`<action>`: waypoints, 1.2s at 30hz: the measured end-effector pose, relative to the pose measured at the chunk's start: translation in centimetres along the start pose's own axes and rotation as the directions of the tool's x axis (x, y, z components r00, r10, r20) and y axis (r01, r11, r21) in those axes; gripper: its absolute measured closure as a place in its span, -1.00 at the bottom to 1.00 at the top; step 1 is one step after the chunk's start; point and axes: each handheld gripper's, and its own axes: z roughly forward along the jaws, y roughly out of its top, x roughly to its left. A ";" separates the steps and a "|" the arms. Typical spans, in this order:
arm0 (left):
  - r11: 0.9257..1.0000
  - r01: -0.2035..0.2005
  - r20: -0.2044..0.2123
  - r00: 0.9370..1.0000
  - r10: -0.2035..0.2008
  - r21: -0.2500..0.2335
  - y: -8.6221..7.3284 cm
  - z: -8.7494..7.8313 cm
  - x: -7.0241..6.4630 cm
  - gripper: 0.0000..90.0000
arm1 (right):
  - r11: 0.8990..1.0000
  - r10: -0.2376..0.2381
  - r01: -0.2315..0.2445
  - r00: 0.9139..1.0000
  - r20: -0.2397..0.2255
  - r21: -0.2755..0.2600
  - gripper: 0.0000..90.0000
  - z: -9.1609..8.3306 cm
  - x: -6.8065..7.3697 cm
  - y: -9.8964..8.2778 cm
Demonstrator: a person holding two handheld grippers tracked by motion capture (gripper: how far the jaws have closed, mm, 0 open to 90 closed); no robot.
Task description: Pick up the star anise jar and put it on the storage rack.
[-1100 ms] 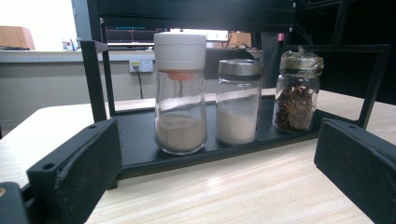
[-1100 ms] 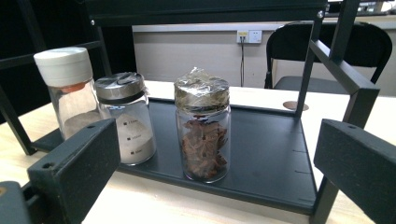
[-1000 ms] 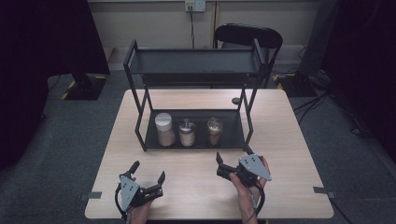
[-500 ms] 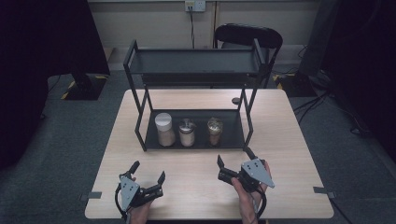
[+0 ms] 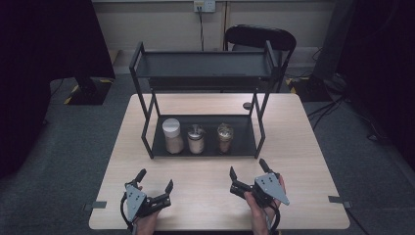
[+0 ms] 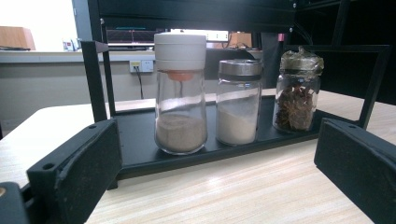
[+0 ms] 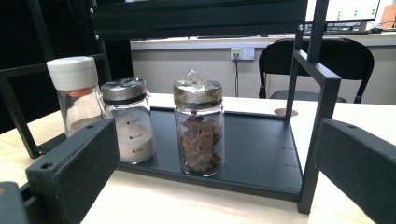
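**Both grippers wide, three jars on the rack's lower tray**

My left gripper (image 5: pixel 155 185) rests low over the near edge of the table (image 5: pixel 303 147), jaws spread wide, nothing between them. My right gripper (image 5: pixel 249 171) sits beside it, well apart, jaws likewise wide and empty. Both point toward the black rack (image 5: pixel 147 132).

Three jars stand upright in a row on the rack's lower tray (image 7: pixel 261 158), none touching its neighbour.

Left jar (image 6: pixel 180 93): tallest, clear glass, thick white cap, orange insert under it, brownish powder filling the bottom third.

Middle jar (image 6: pixel 239 102): shorter, clear glass, metal lid, pale fine powder to about half. Small printed marks on its side in the right gripper view; too small to read.

Right jar (image 7: pixel 199 128): clear glass, crinkled film over the metal lid, dark brown dried pieces inside, star-shaped by the look.

The rack's upper shelf (image 5: pixel 203 66) sits above the jars. A chair (image 5: pixel 259 36) stands behind the table.
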 end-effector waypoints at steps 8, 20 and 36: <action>1.000 0.000 0.002 1.000 0.000 0.000 0.0 0.0 0.0 -1.00 | 1.000 -0.011 0.011 1.000 0.004 0.002 -1.00 -0.3 0.2 -1.2; 1.000 0.000 0.003 1.000 0.000 0.000 0.0 0.0 0.0 -1.00 | 1.000 -0.009 0.009 1.000 -0.001 0.001 -1.00 -0.5 0.1 -2.6; 1.000 0.001 0.004 1.000 -0.001 0.000 0.0 0.0 0.1 -1.00 | 1.000 -0.024 0.024 1.000 -0.011 0.000 -1.00 -0.5 0.1 -4.0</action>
